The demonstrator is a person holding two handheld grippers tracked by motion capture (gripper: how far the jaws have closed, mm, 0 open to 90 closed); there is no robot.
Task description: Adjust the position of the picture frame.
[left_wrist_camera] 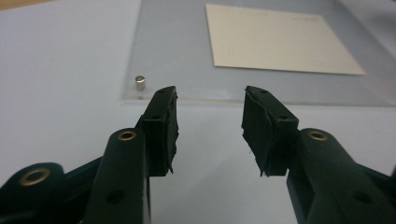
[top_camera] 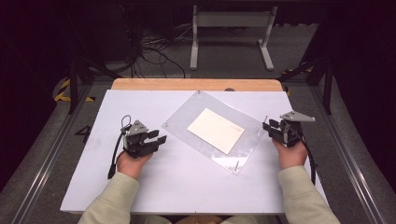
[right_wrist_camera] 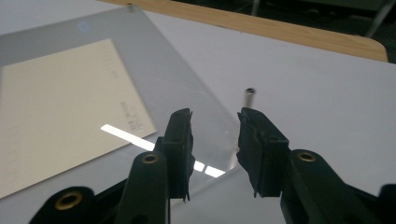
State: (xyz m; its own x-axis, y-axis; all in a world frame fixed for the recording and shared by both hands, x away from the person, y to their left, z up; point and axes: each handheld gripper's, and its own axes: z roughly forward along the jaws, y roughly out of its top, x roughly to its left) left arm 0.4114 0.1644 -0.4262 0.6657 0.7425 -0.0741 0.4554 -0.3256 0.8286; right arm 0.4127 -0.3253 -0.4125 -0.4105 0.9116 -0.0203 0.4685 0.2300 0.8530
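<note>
A clear plastic sheet [top_camera: 212, 133] lies flat at the middle of the white worktop [top_camera: 187, 186], with a cream card [top_camera: 215, 130] under it. It looks stiff, thin and slippery; grip an edge near a corner. The left tool [top_camera: 161, 139] and right tool [top_camera: 265, 125] are both open and empty.

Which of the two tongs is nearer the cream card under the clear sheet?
Left, narrowly. The left tongs sit off the clear sheet's left edge, open toward the cream card. The right tongs wait at the sheet's right corner, also open.
</note>
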